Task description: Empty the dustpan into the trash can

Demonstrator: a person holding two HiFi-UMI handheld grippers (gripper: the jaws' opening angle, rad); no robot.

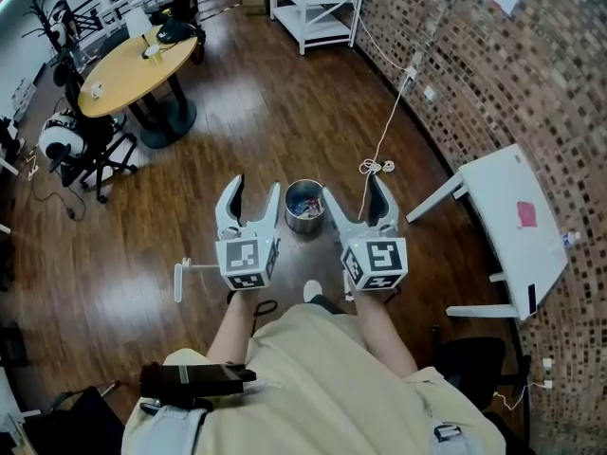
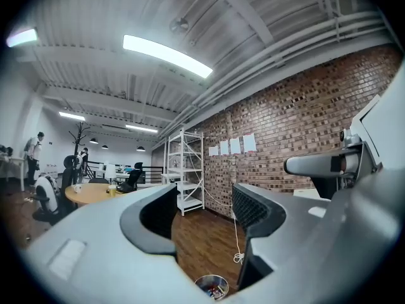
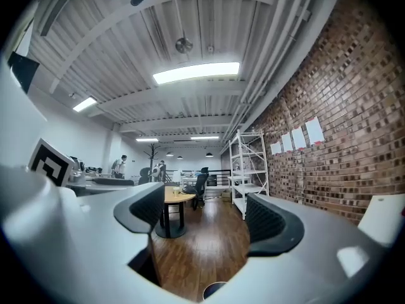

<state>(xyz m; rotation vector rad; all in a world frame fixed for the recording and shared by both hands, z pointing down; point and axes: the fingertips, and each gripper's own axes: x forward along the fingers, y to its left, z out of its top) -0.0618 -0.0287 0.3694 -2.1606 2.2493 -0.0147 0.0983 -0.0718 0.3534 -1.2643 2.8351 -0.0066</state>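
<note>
Your left gripper (image 1: 256,188) and right gripper (image 1: 354,190) are both spread and empty, facing the trash can (image 1: 304,205); probably no dustpan is taken yet.

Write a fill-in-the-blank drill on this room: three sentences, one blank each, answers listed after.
1. The floor under the small round metal trash can is made of ___.
2. The left gripper and the right gripper both have open jaws with ___ between them.
3. The wall beside the white metal shelving unit is built of ___.

Missing words: wood; nothing; brick
</note>
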